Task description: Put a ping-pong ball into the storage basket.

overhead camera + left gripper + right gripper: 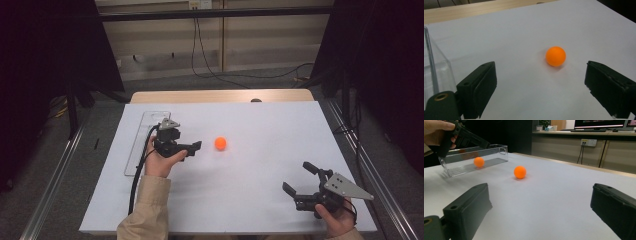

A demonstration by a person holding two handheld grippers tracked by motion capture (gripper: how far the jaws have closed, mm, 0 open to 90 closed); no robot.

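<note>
The left hand-held gripper (192,148) hangs with its jaws spread wide and nothing between them, aimed toward the orange ball (220,143), which lies just beyond the jaw tips on the white tabletop (260,165), left of its middle and well clear of every edge. In the left gripper view the ball (555,56) sits ahead of the gap, nearer the right jaw than the left.

The step in hand looks like a pickup of that ball. To do it well, the gripper should shift so the ball is centred between the jaws, go low so the pads meet its widest part, then close slowly; a round, light ball will likely roll or squirt out if one pad touches first.

A clear tray (145,140) lies along the tabletop's left edge, just beside the left hand (162,161). In the right gripper view, an orange shape (478,161) shows through the tray's wall, perhaps a second ball or a reflection.

The right hand-held gripper (299,177), near the tabletop's near right corner, is also empty with jaws apart.
</note>
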